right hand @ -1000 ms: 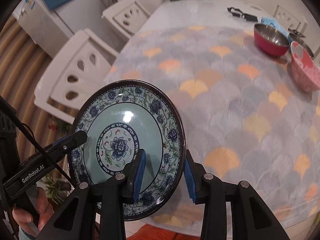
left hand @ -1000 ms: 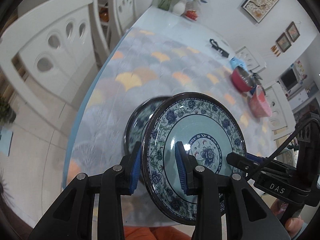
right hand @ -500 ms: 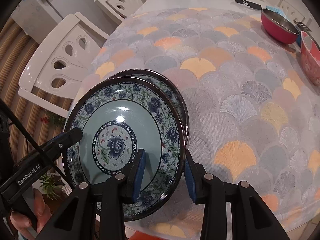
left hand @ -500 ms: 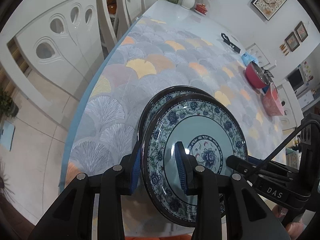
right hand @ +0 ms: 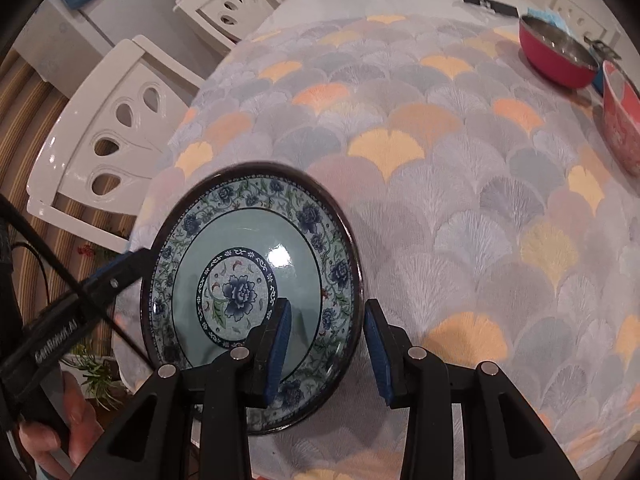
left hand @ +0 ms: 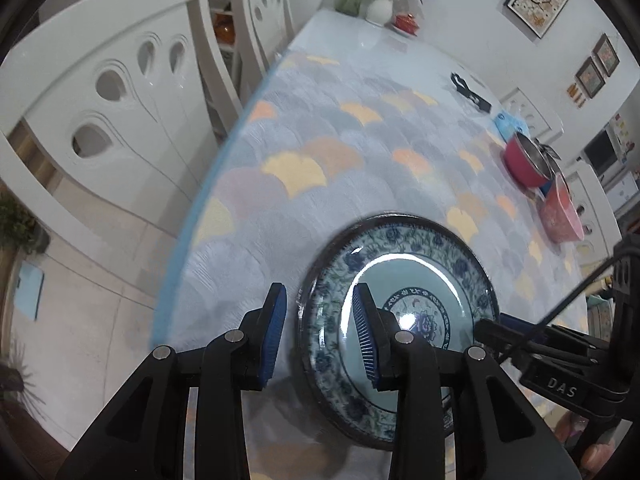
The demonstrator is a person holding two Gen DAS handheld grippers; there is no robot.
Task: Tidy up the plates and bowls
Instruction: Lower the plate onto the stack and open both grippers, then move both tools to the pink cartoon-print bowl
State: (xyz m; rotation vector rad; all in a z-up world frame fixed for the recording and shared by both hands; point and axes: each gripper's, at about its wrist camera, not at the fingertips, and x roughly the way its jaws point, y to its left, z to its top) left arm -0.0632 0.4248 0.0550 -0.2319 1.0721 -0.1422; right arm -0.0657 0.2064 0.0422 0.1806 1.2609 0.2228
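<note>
A blue-and-green floral plate [left hand: 404,280] [right hand: 256,256] lies near the table's front edge, apparently stacked on the second matching plate, which is hidden under it. My left gripper [left hand: 318,338] straddles the plate's left rim with its jaws open and a gap on both sides. My right gripper [right hand: 326,350] straddles the right rim, jaws also open. Each gripper shows in the other's view, the right one [left hand: 496,330] and the left one [right hand: 132,262], at opposite rims.
A red metal bowl [right hand: 560,56] [left hand: 528,160] and a pink bowl [right hand: 624,120] [left hand: 560,216] stand at the table's far right. A black tool [right hand: 484,0] lies at the back. White chairs [left hand: 108,92] stand along the left side. A vase [left hand: 378,4] is at the far end.
The held plate came down onto the other plate on the table. Both grippers opened and let go of its rim.
</note>
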